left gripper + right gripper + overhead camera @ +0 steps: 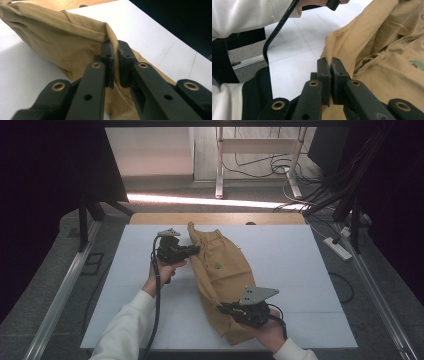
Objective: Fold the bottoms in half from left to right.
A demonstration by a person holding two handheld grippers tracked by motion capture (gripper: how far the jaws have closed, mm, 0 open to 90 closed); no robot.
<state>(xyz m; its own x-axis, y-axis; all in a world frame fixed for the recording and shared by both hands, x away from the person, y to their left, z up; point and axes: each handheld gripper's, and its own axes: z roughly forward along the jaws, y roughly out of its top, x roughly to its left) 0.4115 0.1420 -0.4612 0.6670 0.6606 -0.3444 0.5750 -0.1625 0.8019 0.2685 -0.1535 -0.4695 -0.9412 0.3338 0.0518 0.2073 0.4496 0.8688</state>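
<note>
- Nearest the high camera, the right gripper (pixel 223 309) was clenched on the near left edge of the tan shorts (pixel 220 275); its own view showed cloth pinched between the pads.
- Left gripper (pixel 196 249) was clamped on a fold at the far left edge of the garment, by the waistband.
- Tan shorts lay crumpled lengthwise at the middle of the white table (pixel 300 270), waistband toward the far side.

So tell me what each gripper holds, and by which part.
Both hold the tan garment: left gripper pinches a folded edge near its waistband, right gripper its side edge near the hem.
</note>
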